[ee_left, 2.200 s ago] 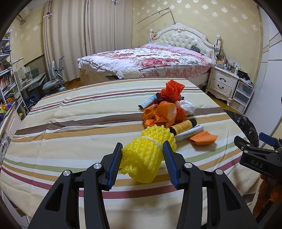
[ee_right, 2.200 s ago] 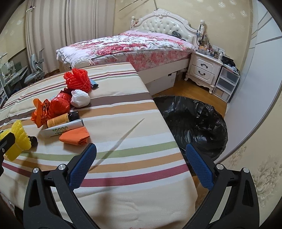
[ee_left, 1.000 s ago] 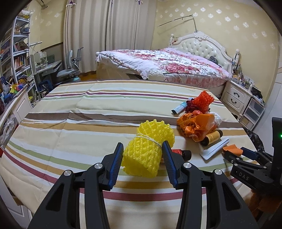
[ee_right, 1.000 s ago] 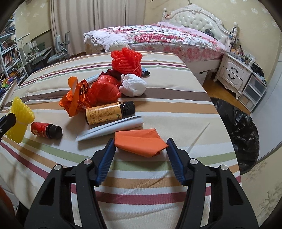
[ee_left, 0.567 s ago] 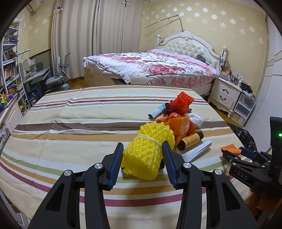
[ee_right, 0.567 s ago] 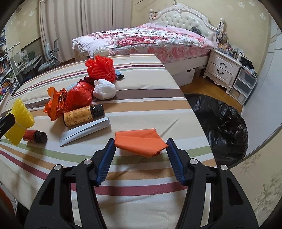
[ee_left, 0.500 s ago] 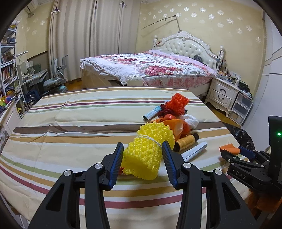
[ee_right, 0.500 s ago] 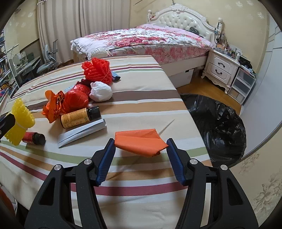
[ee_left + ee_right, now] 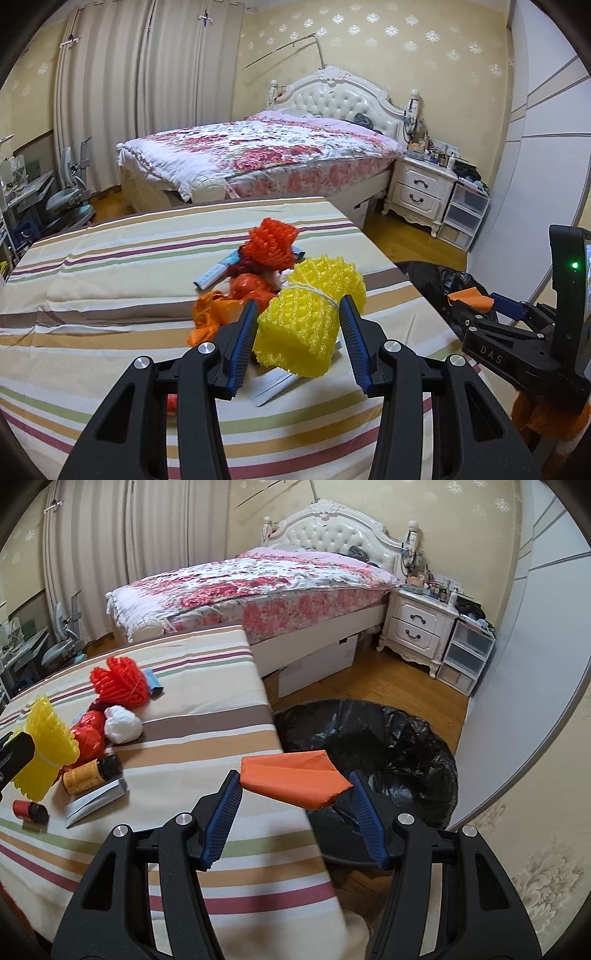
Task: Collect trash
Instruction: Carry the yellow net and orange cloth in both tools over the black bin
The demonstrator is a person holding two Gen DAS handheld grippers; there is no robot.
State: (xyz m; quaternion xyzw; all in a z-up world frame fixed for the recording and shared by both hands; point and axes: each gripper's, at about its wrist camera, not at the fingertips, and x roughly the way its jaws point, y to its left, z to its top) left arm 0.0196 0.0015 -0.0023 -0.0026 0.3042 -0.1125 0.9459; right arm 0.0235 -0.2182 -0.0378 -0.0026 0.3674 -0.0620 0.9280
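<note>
My left gripper is shut on a yellow foam net, held above the striped table. In the right wrist view my right gripper is shut on a folded orange paper, which hangs over the table's right edge beside the black trash bag on the floor. That yellow foam net shows at the far left there. The orange paper and the right gripper appear at the right of the left wrist view, in front of the bag.
On the table lie a red foam net, a white wad, a red bag, a brown bottle, a small red bottle and a white tube. A flowered bed and a nightstand stand behind.
Both grippers have swung to the right with their loads. The orange paper now hangs past the table edge toward the black bag, and the yellow net has lifted off the cloth.
</note>
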